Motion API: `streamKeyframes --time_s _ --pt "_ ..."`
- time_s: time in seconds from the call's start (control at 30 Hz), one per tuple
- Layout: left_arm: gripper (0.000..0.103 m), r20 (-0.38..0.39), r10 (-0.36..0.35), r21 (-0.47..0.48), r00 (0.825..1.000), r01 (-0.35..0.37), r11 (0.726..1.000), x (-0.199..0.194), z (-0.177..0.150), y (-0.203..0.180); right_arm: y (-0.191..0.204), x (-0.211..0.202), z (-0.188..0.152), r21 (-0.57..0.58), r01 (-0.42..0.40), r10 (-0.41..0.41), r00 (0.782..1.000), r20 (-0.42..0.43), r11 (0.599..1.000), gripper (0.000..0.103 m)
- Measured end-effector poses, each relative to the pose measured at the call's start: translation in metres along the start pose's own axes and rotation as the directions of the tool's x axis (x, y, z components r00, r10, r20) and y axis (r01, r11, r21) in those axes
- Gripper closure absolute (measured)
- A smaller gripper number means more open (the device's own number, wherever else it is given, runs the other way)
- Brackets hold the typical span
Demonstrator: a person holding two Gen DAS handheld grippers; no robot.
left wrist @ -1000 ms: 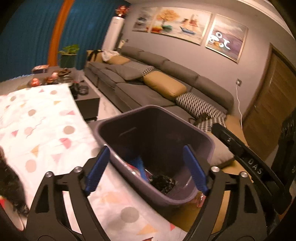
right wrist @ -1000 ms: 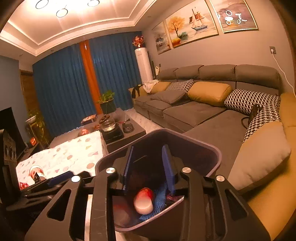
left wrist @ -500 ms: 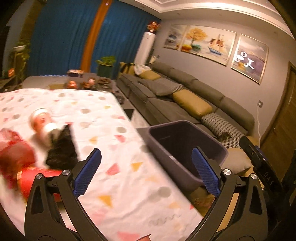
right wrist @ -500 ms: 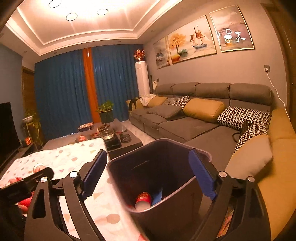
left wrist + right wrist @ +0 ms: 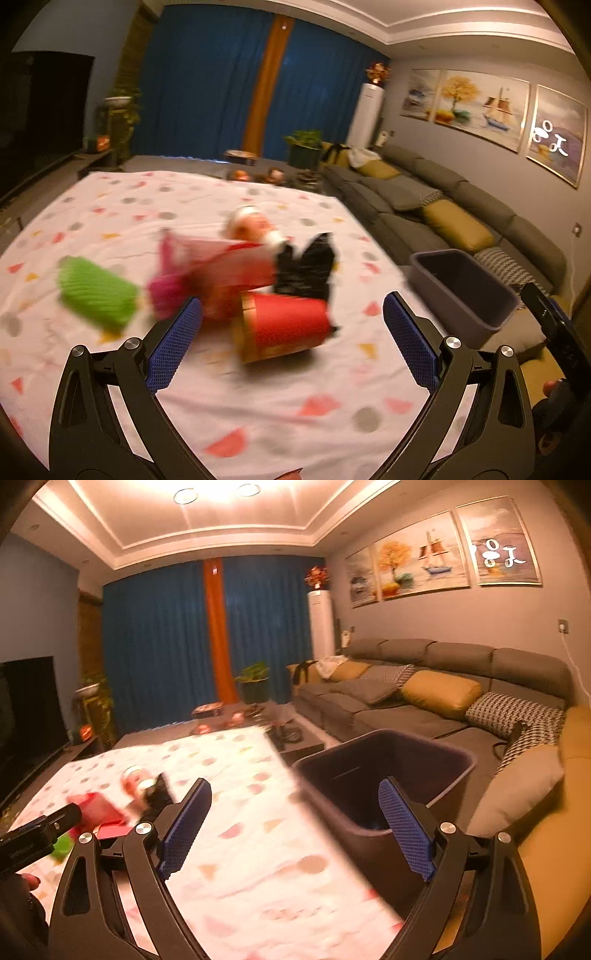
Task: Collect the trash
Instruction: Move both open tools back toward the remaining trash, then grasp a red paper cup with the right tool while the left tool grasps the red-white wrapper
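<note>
Sofa point(image 5: 424, 686) first, long and grey, running down the right wall with mustard and checked cushions on it, blue curtains point(image 5: 207, 85) closing off the far end of the room. We see the table point(image 5: 258, 406) next, spread with a white cloth dotted in pink, grey and yellow shapes, filling most of the left wrist view. Just off its right edge sits the dark bin point(image 5: 384, 775), between table and sofa; its inside is too dark for us to read.

Now the trash, all bunched near the middle of the cloth and blurred. A green packet point(image 5: 98, 293) lies out to the left, a pink wrapper point(image 5: 207, 266) beside it, a crumpled black bag point(image 5: 306, 266) to the right. In front of those a red cup point(image 5: 284, 326) lies on its side, and behind them a small red-and-white bottle point(image 5: 251, 225).

Our left gripper point(image 5: 291, 343) is spread wide with nothing between its blue pads point(image 5: 173, 343), the red cup lying just ahead of it on the cloth. Our right gripper point(image 5: 295, 827) has just been opening and stands wide too, empty, its right finger in front of the bin and its left over the cloth. At the left edge of that view, the other tool pokes in.
</note>
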State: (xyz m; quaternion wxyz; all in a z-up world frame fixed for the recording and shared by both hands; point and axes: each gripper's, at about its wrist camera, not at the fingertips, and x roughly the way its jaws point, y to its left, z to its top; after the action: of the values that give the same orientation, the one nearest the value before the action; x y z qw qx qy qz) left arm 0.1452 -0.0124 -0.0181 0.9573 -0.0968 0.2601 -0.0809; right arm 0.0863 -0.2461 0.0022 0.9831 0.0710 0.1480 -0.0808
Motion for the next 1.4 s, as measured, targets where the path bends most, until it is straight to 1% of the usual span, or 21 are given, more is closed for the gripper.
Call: streamKeyframes --time_s 0.07,0.17,0.2,0.37,0.5,0.63,0.7,0.77,0.83,0.87,1.0,1.03,1.13,1.2,1.27,1.33,1.4 --pt "0.006 0.014 0.045 0.005 0.999 -0.045 0.999 -0.009 -0.004 0.018 0.017 -0.002 -0.007 -0.007 -0.023 0.023 1.000 -0.010 1.000 0.014" --pt "0.006 0.023 0.093 0.001 0.995 -0.093 0.996 -0.020 -0.007 0.038 0.043 -0.001 -0.015 -0.031 -0.058 0.057 0.998 -0.020 0.998 0.014" --pt "0.006 0.025 0.108 -0.006 0.994 -0.108 0.994 -0.023 -0.008 0.047 0.054 -0.005 -0.021 -0.038 -0.063 0.062 0.998 -0.021 0.997 0.014" --pt "0.006 0.053 0.180 -0.042 0.982 -0.178 0.983 -0.040 -0.009 0.086 0.102 0.004 -0.038 -0.095 -0.121 0.115 0.991 -0.062 0.988 0.014" --pt "0.006 0.072 0.213 -0.088 0.974 -0.207 0.974 -0.049 -0.009 0.111 0.140 0.014 -0.052 -0.151 -0.162 0.148 0.984 -0.100 0.975 0.014" --pt "0.006 0.076 0.237 -0.108 0.969 -0.228 0.968 -0.051 -0.008 0.125 0.175 0.031 -0.066 -0.200 -0.189 0.161 0.976 -0.148 0.961 0.015" --pt "0.006 0.081 0.241 -0.120 0.967 -0.231 0.966 -0.053 -0.007 0.132 0.187 0.038 -0.071 -0.212 -0.199 0.164 0.972 -0.171 0.957 0.021" --pt "0.006 0.087 0.249 -0.121 0.965 -0.238 0.964 -0.051 -0.006 0.135 0.198 0.047 -0.074 -0.228 -0.203 0.159 0.967 -0.197 0.952 0.023" --pt "0.006 0.087 0.255 -0.121 0.963 -0.244 0.962 -0.050 -0.005 0.138 0.208 0.054 -0.077 -0.242 -0.200 0.149 0.966 -0.212 0.949 0.026" --pt "0.006 0.086 0.255 -0.125 0.963 -0.244 0.962 -0.049 -0.004 0.140 0.211 0.057 -0.078 -0.249 -0.195 0.141 0.966 -0.218 0.949 0.031" --pt "0.006 0.082 0.250 -0.142 0.965 -0.237 0.961 -0.045 -0.004 0.147 0.219 0.070 -0.080 -0.258 -0.188 0.122 0.960 -0.251 0.948 0.046" --pt "0.006 0.080 0.250 -0.144 0.965 -0.237 0.961 -0.043 -0.004 0.148 0.222 0.074 -0.080 -0.266 -0.188 0.117 0.959 -0.260 0.946 0.047" --pt "0.006 0.075 0.244 -0.151 0.967 -0.231 0.961 -0.041 -0.004 0.150 0.226 0.079 -0.082 -0.283 -0.195 0.113 0.953 -0.280 0.939 0.056" --pt "0.006 0.076 0.240 -0.149 0.968 -0.227 0.962 -0.040 -0.004 0.149 0.229 0.084 -0.084 -0.293 -0.198 0.105 0.947 -0.303 0.935 0.063" --pt "0.006 0.076 0.238 -0.146 0.968 -0.225 0.963 -0.039 -0.004 0.148 0.229 0.087 -0.085 -0.295 -0.203 0.103 0.941 -0.322 0.934 0.065" --pt "0.006 0.073 0.232 -0.142 0.970 -0.221 0.965 -0.038 -0.004 0.147 0.230 0.086 -0.086 -0.305 -0.202 0.101 0.944 -0.315 0.931 0.070" --pt "0.006 0.072 0.228 -0.138 0.971 -0.217 0.966 -0.038 -0.004 0.147 0.230 0.084 -0.086 -0.324 -0.201 0.098 0.947 -0.307 0.925 0.078"
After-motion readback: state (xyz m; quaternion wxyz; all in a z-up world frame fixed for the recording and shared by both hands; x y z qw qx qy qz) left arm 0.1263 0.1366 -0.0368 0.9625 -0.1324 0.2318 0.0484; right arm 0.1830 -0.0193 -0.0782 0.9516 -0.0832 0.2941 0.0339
